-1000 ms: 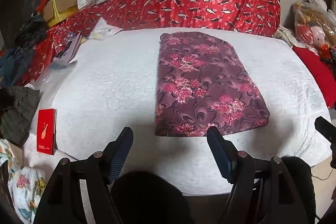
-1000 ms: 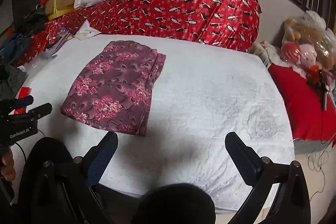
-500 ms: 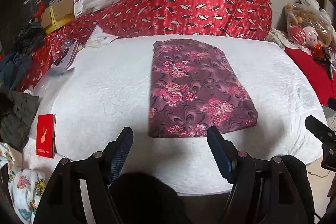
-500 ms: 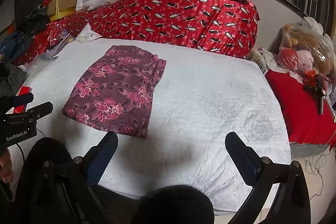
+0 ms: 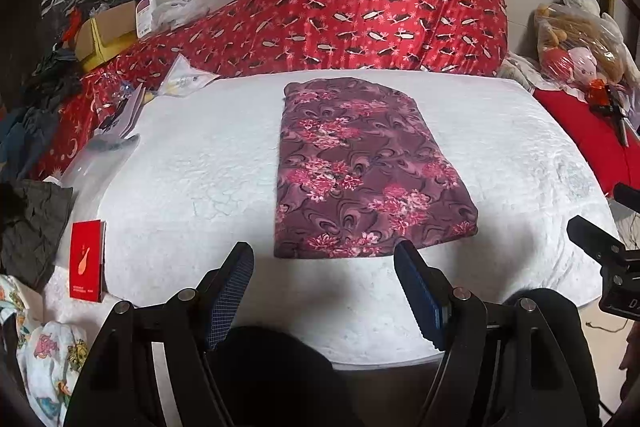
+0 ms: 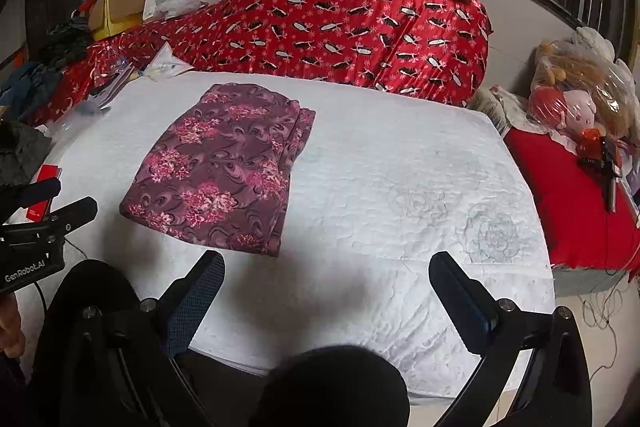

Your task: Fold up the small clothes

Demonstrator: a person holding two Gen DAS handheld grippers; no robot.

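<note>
Left wrist view: my left gripper (image 5: 324, 261) has its jaws spread wide, nothing between them. The floral garment (image 5: 360, 171) lies flat on the white mattress (image 5: 192, 163), folded into a long rectangle, straight ahead of the jaws; its near short edge sits just beyond the fingertips, not touching. Long axis runs away from me toward the red quilt (image 5: 360, 23).

Right wrist view: my right gripper (image 6: 326, 267) is also open and empty. Here the garment (image 6: 224, 167) lies up and to the left of the jaws, layered edge facing this side (stack looks neat).

I judge the left hand nearer; next fold likely takes the near short edge away along the long axis.
</note>
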